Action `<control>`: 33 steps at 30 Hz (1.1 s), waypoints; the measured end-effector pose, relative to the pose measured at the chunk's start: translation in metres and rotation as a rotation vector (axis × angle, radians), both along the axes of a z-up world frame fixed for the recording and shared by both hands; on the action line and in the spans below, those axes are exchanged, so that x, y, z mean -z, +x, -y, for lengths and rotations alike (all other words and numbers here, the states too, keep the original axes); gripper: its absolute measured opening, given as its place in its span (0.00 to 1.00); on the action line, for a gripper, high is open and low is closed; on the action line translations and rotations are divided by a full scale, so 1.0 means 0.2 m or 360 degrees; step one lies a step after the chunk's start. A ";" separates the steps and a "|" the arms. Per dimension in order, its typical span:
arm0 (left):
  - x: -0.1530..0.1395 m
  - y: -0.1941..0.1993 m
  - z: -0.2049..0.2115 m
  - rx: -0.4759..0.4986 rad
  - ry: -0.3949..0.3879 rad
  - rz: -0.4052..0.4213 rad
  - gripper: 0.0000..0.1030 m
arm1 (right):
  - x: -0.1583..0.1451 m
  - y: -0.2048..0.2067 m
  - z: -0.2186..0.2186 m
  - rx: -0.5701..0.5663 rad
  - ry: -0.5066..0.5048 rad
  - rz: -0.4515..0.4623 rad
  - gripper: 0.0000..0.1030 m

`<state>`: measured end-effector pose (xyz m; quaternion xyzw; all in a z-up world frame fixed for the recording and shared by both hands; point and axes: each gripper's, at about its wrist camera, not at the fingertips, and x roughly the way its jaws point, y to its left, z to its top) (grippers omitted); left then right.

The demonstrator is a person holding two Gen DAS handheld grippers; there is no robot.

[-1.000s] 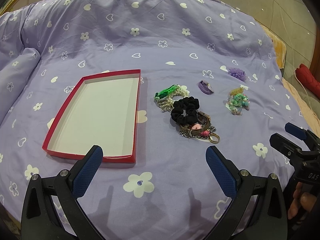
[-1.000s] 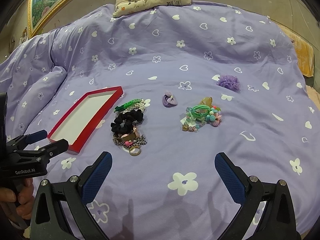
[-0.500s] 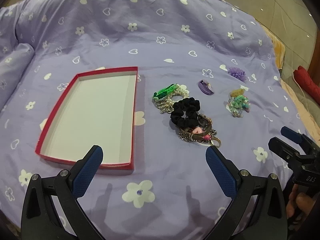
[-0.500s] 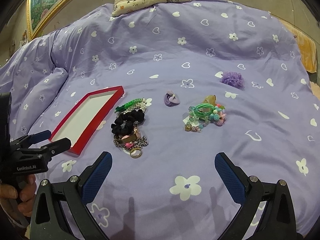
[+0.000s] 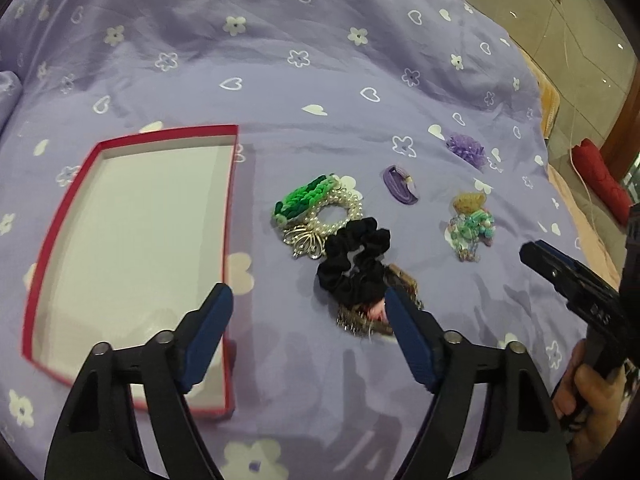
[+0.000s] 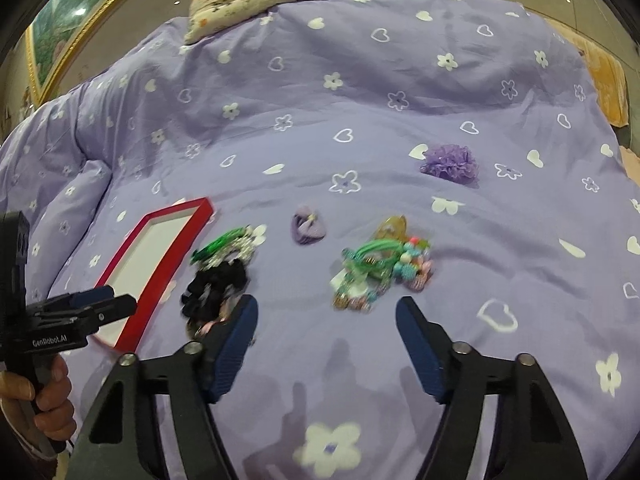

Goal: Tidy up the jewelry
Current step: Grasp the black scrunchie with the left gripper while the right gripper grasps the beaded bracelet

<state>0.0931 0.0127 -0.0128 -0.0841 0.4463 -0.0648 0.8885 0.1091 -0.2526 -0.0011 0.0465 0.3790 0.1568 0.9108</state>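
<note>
1. Here, both grippers hung over the purple bedspread (image 5: 320, 80), angled down toward the scattered jewelry.
2. Left gripper (image 5: 306, 320): jaws spread but just narrowing from their widest, nothing between the pads. Its line ran between the red tray (image 5: 132, 136) and the black scrunchie (image 5: 354, 264); one finger sat in front of the tray's near corner, the other in front of the bronze chain pile (image 5: 404, 280) under the scrunchie.
3. Right gripper (image 6: 326, 324): jaws likewise apart and just closing in, empty. The green-and-pastel bead cluster (image 6: 380, 268) lay just ahead of the gap.
4. Tray was empty, so no piece had been sorted. Also loose on the spread: green braided bracelet (image 5: 304, 198) against a pearl bracelet (image 5: 344, 210), silver brooch (image 5: 306, 240), lilac hair tie (image 5: 400, 186), purple pom flower (image 6: 450, 164).
5. Judged step: approach for a first pick, each hand on its nearer heap.
6. To do it well, in my judgement:
   - pick one piece, not the heap; the scrunchie sits on top and looks the easiest for the left;
   - come down steeper so the pads straddle it without pinching the bedspread;
   - the bead cluster looks tangled, so grip one strand and lift slowly;
   - keep the two grippers apart over the tray.
</note>
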 end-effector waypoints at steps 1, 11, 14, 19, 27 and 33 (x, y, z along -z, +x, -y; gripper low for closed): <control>0.01 0.02 0.00 0.0003 -0.0005 -0.0008 0.75 | 0.00 0.03 0.00 0.0006 0.0005 -0.0007 0.62; 0.11 0.18 0.04 0.0051 0.0007 -0.0097 0.75 | 0.12 0.21 -0.05 -0.0036 -0.0021 -0.0101 0.44; 0.16 0.22 0.05 0.0073 0.0012 -0.0132 0.70 | 0.17 0.25 -0.06 -0.0024 -0.0076 -0.0135 0.43; 0.23 0.27 0.07 0.0109 -0.0032 -0.0189 0.58 | 0.28 0.29 -0.05 0.0004 -0.0128 -0.0243 0.43; 0.25 0.28 0.05 0.0135 -0.0147 -0.0210 0.12 | 0.31 0.30 -0.05 -0.0001 -0.0110 -0.0231 0.09; 0.17 0.21 0.02 0.0131 -0.0125 -0.0133 0.09 | 0.22 0.24 -0.05 -0.0014 -0.0056 -0.0158 0.08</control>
